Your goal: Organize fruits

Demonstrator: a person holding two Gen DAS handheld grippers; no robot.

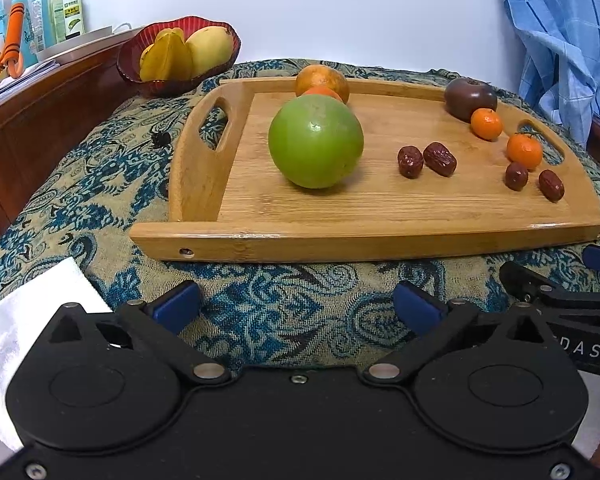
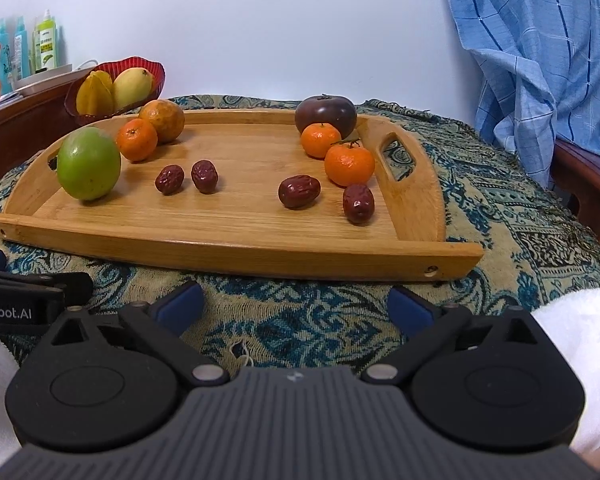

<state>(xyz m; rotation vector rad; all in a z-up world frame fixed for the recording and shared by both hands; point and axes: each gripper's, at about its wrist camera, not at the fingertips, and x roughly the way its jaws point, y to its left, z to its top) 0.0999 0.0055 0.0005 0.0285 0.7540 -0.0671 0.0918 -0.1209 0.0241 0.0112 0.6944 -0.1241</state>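
Observation:
A wooden tray (image 1: 379, 236) (image 2: 236, 248) lies on the patterned cloth. On it are a big green fruit (image 1: 315, 146) (image 2: 88, 163), a brownish orange (image 1: 322, 81) (image 2: 162, 119), small mandarins (image 1: 524, 150) (image 2: 349, 163), a dark purple fruit (image 1: 470, 97) (image 2: 325, 114) and several red dates (image 1: 439, 158) (image 2: 299, 191). A red bowl (image 1: 140, 76) (image 2: 80, 112) behind the tray's left end holds a starfruit and a mango. My left gripper (image 1: 296, 310) and right gripper (image 2: 296, 306) are both open and empty, just in front of the tray's near edge.
A dark wooden ledge (image 1: 40, 96) at the left carries bottles (image 1: 70, 4) and a metal tray. A blue checked cloth (image 1: 563, 40) (image 2: 539, 52) hangs at the right. White cloth (image 1: 32, 320) (image 2: 583, 340) lies by the grippers.

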